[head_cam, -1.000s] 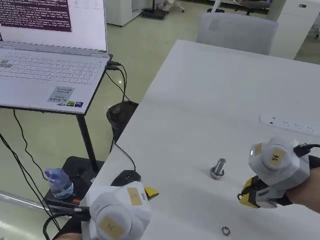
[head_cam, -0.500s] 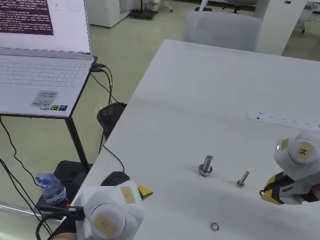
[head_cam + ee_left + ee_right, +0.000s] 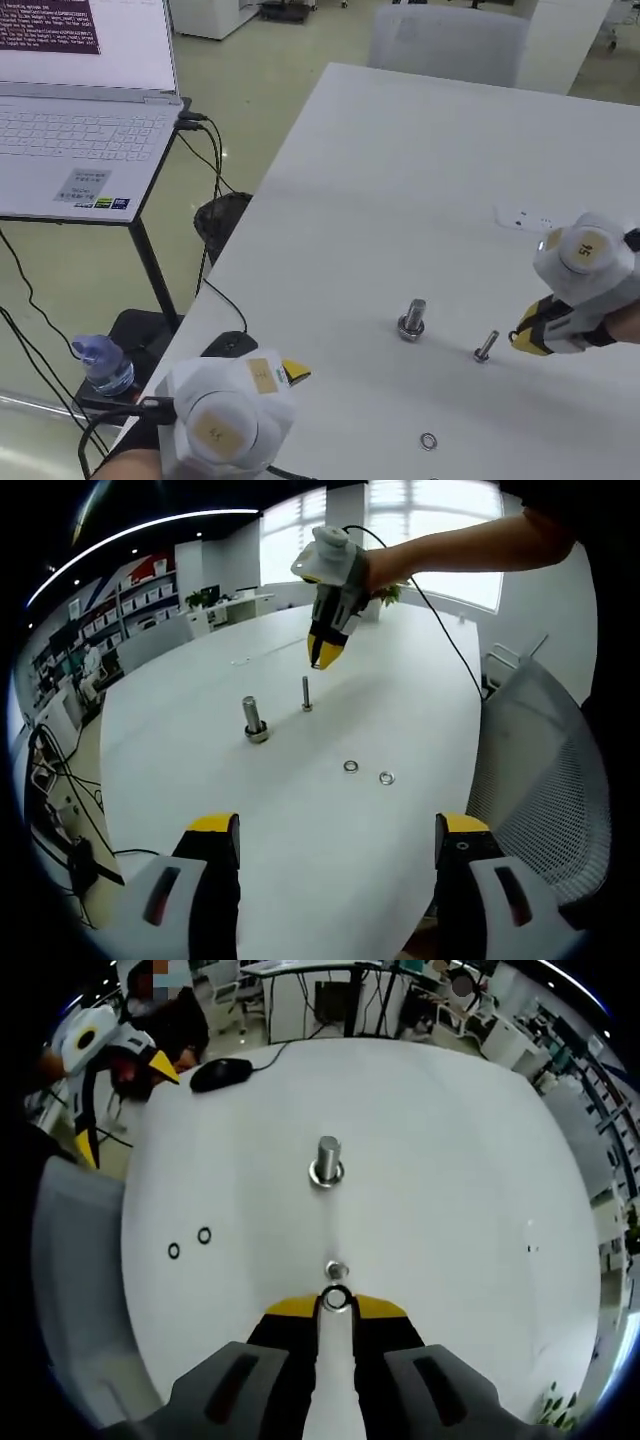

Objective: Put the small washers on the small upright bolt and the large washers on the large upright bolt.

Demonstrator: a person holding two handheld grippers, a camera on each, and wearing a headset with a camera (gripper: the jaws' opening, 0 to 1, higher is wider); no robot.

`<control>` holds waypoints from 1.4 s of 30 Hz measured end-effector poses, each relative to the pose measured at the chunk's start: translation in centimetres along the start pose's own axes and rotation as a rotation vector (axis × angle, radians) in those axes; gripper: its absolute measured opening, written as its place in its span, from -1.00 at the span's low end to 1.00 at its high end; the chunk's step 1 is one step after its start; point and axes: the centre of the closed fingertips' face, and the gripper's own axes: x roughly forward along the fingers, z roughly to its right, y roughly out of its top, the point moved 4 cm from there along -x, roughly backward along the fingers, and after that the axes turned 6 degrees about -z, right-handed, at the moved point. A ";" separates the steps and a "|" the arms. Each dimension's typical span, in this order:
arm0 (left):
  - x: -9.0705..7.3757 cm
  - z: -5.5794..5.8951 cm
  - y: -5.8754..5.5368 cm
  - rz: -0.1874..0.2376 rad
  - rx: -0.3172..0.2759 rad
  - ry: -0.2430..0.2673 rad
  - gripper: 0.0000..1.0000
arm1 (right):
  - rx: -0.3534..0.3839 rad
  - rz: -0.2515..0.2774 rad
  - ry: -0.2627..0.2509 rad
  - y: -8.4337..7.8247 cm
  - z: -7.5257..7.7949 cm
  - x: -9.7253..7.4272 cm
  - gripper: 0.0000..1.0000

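Observation:
The large upright bolt (image 3: 412, 320) (image 3: 326, 1163) (image 3: 253, 720) stands mid-table, with the small upright bolt (image 3: 485, 347) (image 3: 336, 1270) (image 3: 306, 693) to its right. My right gripper (image 3: 528, 340) (image 3: 337, 1300) (image 3: 325, 658) hovers just right of the small bolt. Its yellow tips are shut on a small washer (image 3: 337, 1299), a short way from the bolt's top. Two loose washers (image 3: 204, 1235) (image 3: 174, 1251) (image 3: 351, 766) (image 3: 386, 777) lie nearer the front edge, and one of them (image 3: 428, 440) is in the head view. My left gripper (image 3: 292, 372) (image 3: 335, 825) is open and holds nothing, near the table's front-left corner.
A white power strip (image 3: 525, 218) lies at the back right of the table (image 3: 420, 170). A black mouse (image 3: 228, 345) (image 3: 222, 1073) sits at the front-left edge. Left of the table are a laptop (image 3: 90, 140) on a stand, cables and a water bottle (image 3: 100, 362). A chair (image 3: 445, 40) stands at the far end.
The right gripper drew off to the right, uncovering the small bolt, then came level with its top. The head camera shifted. The left gripper stayed put.

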 end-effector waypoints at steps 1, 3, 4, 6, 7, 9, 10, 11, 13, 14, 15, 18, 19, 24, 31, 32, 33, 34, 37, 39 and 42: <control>0.0 0.0 0.0 -0.001 0.004 0.001 0.60 | -0.002 0.001 0.001 0.2 0.1 0.0 -0.74; -0.1 -0.1 0.2 -0.002 0.010 0.001 0.60 | -0.007 0.005 0.002 0.5 0.2 0.0 -0.74; -0.2 -0.1 0.2 0.000 0.011 0.003 0.60 | -0.012 0.001 0.003 0.6 0.1 0.2 -0.74; -0.2 -0.3 0.3 0.001 0.012 0.001 0.59 | -0.020 -0.006 0.007 0.8 0.2 0.5 -0.74; -0.2 -0.3 0.3 -0.002 0.013 0.001 0.59 | -0.021 -0.009 0.008 0.8 0.3 0.6 -0.74; -0.2 -0.4 0.2 -0.003 0.015 0.002 0.59 | -0.022 -0.009 0.013 1.0 0.3 0.8 -0.74; -0.2 -0.4 0.2 0.000 0.013 0.002 0.59 | -0.021 -0.008 0.016 1.1 0.2 0.9 -0.74; -0.2 -0.4 0.2 0.002 0.009 0.000 0.60 | -0.021 -0.010 0.017 1.2 0.3 1.1 -0.74; -0.2 -0.5 0.2 0.006 0.007 -0.002 0.62 | -0.024 -0.021 0.022 1.1 0.3 1.4 -0.74; -0.2 -0.5 0.2 0.006 0.006 -0.003 0.62 | -0.027 -0.022 0.024 1.1 0.3 1.5 -0.74; -0.2 -0.5 0.1 0.002 0.006 -0.003 0.62 | -0.027 -0.022 0.028 1.2 0.3 1.6 -0.74; -0.1 -0.4 -0.1 -0.004 0.006 -0.005 0.61 | -0.032 -0.024 0.031 1.2 0.3 1.7 -0.74; -0.1 -0.4 -0.1 -0.004 0.004 -0.007 0.61 | -0.034 -0.029 0.032 1.2 0.4 1.9 -0.74; 0.0 -0.4 -0.4 -0.013 0.011 -0.008 0.60 | -0.040 -0.041 0.036 1.2 0.5 2.3 -0.74; -0.1 -0.2 -0.5 -0.018 0.005 -0.012 0.57 | -0.059 -0.058 0.044 1.2 0.6 3.3 -0.74; -0.1 -0.2 -0.6 -0.018 0.004 -0.013 0.57 | -0.061 -0.065 0.047 1.2 0.6 3.5 -0.74; -0.1 -0.2 -0.7 -0.018 0.003 -0.014 0.56 | -0.065 -0.068 0.046 1.1 0.6 3.6 -0.74; -0.1 -0.1 -0.7 -0.020 0.004 -0.015 0.55 | -0.069 -0.071 0.046 1.1 0.5 3.8 -0.74; -0.1 -0.1 -0.9 -0.017 0.008 -0.015 0.54 | -0.077 -0.084 0.050 1.0 0.4 4.4 -0.74; -0.2 0.0 -1.0 -0.023 0.001 -0.013 0.54 | -0.083 -0.086 0.055 1.0 0.3 4.8 -0.74; -0.4 0.1 -1.2 -0.021 -0.003 -0.013 0.54 | -0.081 -0.094 0.062 0.9 0.2 5.6 -0.74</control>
